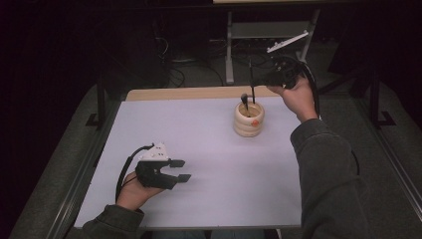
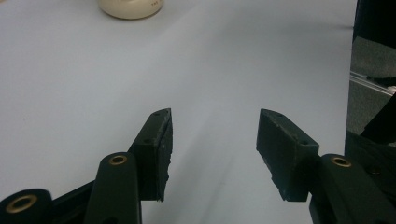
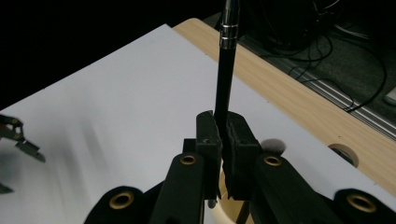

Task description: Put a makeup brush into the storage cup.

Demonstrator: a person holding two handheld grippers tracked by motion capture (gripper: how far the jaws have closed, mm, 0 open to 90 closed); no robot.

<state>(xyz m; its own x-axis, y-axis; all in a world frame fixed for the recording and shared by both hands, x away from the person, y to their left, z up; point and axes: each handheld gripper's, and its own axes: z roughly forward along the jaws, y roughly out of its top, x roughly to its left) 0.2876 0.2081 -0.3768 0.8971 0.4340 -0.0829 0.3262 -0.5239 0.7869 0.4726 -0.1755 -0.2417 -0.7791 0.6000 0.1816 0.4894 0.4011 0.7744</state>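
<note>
A cream ribbed holder (image 1: pixel 248 121) with an orange dot stands on the white table (image 1: pixel 199 149), right of centre towards the back. A dark-tipped stick (image 1: pixel 244 98) stands in it. My right gripper (image 1: pixel 255 82) hovers just above the holder, shut on a thin black pen (image 1: pixel 253 94) whose lower end hangs over the holder's mouth. In the right gripper view the gripper (image 3: pixel 223 126) clamps the pen (image 3: pixel 225 84), which has a silver band, upright between the pads. My left gripper (image 1: pixel 182 170) rests at the front left, open with nothing between the jaws (image 2: pixel 215 135). The holder (image 2: pixel 130 7) lies far ahead of it.
A strip of wooden tabletop (image 1: pixel 199 93) runs along the far edge of the white sheet. Behind the table are a metal stand (image 1: pixel 230 50), a white plate (image 1: pixel 287 41) and cables on the dark floor. A metal rail (image 1: pixel 398 164) runs along the right side.
</note>
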